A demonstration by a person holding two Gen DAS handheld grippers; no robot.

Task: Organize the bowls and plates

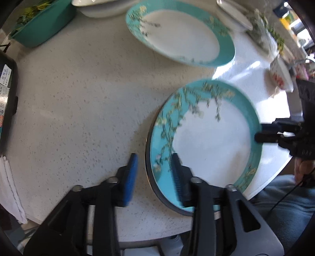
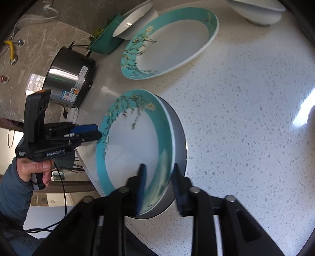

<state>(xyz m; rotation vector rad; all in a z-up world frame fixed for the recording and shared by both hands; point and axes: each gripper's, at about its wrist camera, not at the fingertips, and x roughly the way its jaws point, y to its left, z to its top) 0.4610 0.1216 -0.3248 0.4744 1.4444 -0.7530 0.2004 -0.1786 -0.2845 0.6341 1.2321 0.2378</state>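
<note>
A teal-rimmed floral plate (image 1: 212, 137) is tilted with one edge raised near the counter's front edge; it also shows in the right wrist view (image 2: 133, 145). My left gripper (image 1: 155, 173) straddles its rim, fingers apart, one pad over the plate, one outside. My right gripper (image 2: 159, 183) also straddles the opposite rim, with a gap at the pads; it appears in the left wrist view (image 1: 259, 132). A second matching plate (image 1: 181, 33) lies flat farther back, also in the right wrist view (image 2: 169, 41). White bowls (image 2: 135, 21) (image 2: 258, 9) stand behind it.
A steel pot (image 2: 69, 76) stands at the counter's left, a teal basket of greens (image 1: 43, 21) behind it. A white cloth (image 1: 11, 187) hangs at the near left edge. A white dish (image 1: 234, 13) and packets (image 1: 279, 72) sit at the right.
</note>
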